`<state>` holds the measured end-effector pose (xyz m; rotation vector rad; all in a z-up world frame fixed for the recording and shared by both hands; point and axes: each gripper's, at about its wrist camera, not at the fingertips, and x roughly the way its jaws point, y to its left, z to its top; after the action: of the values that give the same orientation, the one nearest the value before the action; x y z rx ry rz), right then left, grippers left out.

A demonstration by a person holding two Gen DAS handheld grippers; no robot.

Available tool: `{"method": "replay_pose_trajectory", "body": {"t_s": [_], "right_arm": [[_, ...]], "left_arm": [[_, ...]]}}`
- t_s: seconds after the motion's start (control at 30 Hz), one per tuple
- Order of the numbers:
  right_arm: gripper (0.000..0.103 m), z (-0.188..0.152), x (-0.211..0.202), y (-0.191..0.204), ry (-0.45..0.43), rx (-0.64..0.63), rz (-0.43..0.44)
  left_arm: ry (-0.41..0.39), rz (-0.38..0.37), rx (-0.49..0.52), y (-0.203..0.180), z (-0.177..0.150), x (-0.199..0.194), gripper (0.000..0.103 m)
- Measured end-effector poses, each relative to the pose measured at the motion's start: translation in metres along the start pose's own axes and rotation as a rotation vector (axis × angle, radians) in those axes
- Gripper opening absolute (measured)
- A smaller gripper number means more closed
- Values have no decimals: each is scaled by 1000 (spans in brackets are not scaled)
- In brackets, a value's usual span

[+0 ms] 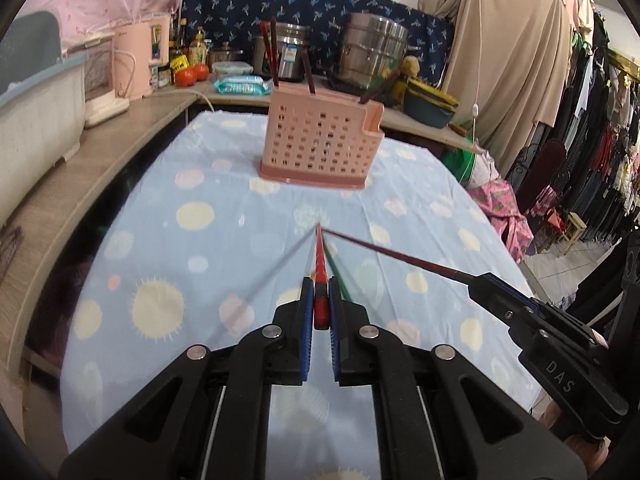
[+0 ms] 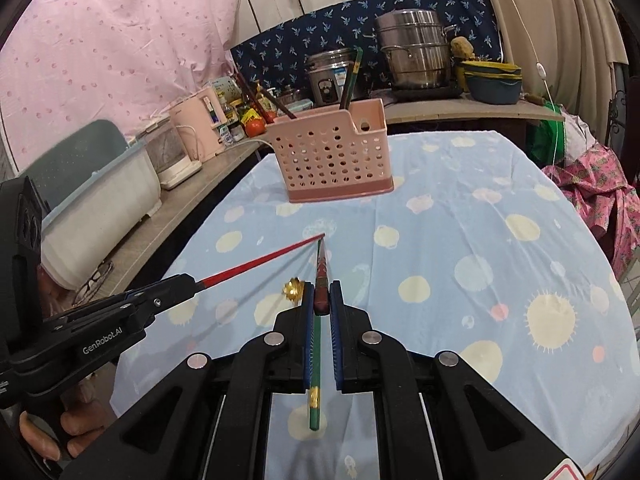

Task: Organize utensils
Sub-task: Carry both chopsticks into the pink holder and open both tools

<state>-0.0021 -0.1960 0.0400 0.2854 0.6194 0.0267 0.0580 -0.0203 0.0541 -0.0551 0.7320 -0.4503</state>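
A pink perforated utensil holder stands on the blue dotted tablecloth with several chopsticks upright in it. My left gripper is shut on a bright red chopstick. My right gripper is shut on a dark red patterned chopstick. The two sticks' far tips nearly meet above the cloth, short of the holder. A green chopstick shows under the jaws and seems to lie on the cloth. A small gold piece sits beside the right gripper's left finger.
A wooden counter wraps the table's left and far sides. It carries a pink kettle, tomatoes, steel pots and a white-and-blue bin. Glasses lie on the counter. Clothes hang at the right.
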Motion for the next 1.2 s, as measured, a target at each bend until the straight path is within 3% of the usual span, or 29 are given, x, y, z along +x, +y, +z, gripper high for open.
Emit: {"method": "replay_pose_trajectory", "body": {"t_s": [0.37, 0.7, 1.2], "right_arm": [[8, 56, -10, 0, -142, -9, 1], [8, 98, -7, -1, -206, -15, 29], [8, 187, 3, 5, -357, -21, 63]], "left_arm": [[-129, -9, 18, -13, 56, -13, 7], [-204, 6, 23, -15, 102, -10, 7], [-360, 7, 56, -24, 202, -14, 7]]}}
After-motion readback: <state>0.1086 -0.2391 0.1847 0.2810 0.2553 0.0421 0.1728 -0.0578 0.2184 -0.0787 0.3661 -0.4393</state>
